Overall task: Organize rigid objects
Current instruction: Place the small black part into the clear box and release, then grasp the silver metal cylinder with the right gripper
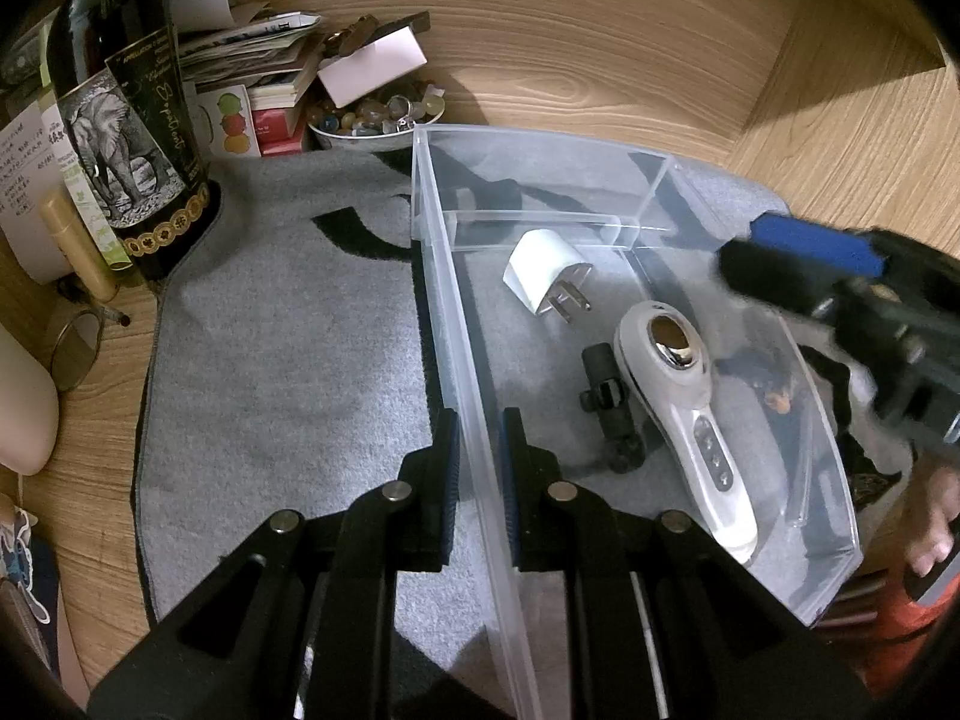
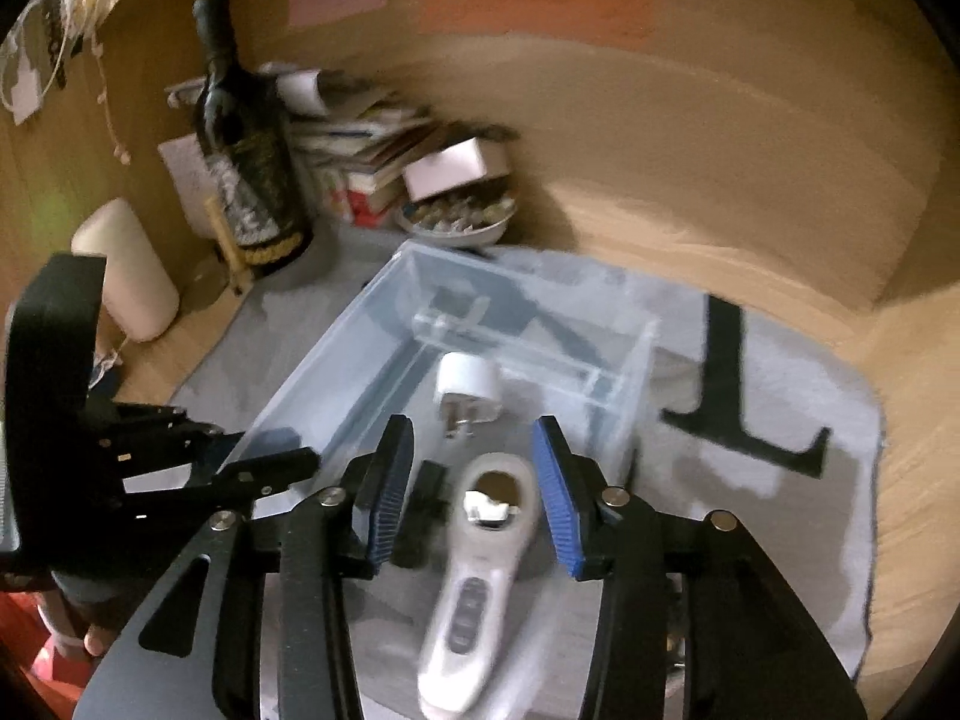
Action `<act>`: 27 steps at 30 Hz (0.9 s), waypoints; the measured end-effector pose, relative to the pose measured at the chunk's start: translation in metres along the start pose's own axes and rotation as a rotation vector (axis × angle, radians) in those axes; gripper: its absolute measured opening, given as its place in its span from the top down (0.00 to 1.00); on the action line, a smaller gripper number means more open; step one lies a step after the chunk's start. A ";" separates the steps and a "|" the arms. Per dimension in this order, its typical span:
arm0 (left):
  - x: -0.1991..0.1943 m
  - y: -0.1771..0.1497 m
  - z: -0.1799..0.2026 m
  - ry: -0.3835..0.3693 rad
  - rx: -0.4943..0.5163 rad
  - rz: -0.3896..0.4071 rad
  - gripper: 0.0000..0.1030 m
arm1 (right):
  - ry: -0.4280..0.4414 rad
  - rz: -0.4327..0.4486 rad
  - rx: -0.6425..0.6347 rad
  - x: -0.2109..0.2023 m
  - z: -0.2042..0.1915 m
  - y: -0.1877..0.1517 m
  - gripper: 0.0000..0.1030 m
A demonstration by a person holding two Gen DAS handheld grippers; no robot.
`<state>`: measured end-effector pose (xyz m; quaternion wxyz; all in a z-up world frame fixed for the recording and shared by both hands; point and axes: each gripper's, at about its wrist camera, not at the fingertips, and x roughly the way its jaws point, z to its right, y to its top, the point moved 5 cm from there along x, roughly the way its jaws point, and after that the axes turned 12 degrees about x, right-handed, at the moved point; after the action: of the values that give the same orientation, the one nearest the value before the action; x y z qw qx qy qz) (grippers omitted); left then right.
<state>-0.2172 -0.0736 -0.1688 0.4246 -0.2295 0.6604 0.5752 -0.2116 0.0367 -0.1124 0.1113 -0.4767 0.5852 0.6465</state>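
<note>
A clear plastic bin [image 1: 432, 228] sits on a grey mat and also shows in the right wrist view [image 2: 336, 360]. Inside it lie a white plug adapter [image 1: 543, 267], a white handheld device [image 1: 684, 414] with buttons, and a small black clip-like part [image 1: 612, 408]. My left gripper [image 1: 480, 480] is shut on the bin's left wall. My right gripper [image 2: 474, 492] is open and empty, hovering above the white handheld device [image 2: 480, 570], with the black part [image 2: 423, 504] and the adapter [image 2: 465, 387] beyond. The right gripper also shows in the left wrist view [image 1: 840, 300].
A dark wine bottle [image 1: 120, 120] stands at the mat's far left corner. Stacked papers and boxes [image 1: 270, 66] and a bowl of beads [image 1: 378, 117] lie behind the bin. The wooden wall [image 1: 600, 30] curves behind. A cream cylinder [image 2: 129, 276] stands at the left.
</note>
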 end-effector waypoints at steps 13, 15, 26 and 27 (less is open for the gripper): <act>0.000 0.001 0.000 0.000 -0.001 -0.001 0.88 | -0.200 0.066 0.146 -0.047 0.090 -0.008 0.62; 0.000 0.001 0.001 0.001 0.000 0.000 0.88 | -0.228 0.043 0.165 -0.046 0.100 -0.020 0.62; -0.001 0.001 0.001 0.005 0.007 -0.003 0.88 | -0.254 -0.127 0.202 -0.014 0.106 -0.094 0.62; -0.001 0.001 0.001 0.005 0.008 -0.004 0.88 | -0.248 -0.146 0.210 -0.010 0.106 -0.099 0.62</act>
<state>-0.2172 -0.0727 -0.1677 0.4249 -0.2304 0.6633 0.5713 -0.1884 0.1616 -0.1844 0.2785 -0.4205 0.5951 0.6257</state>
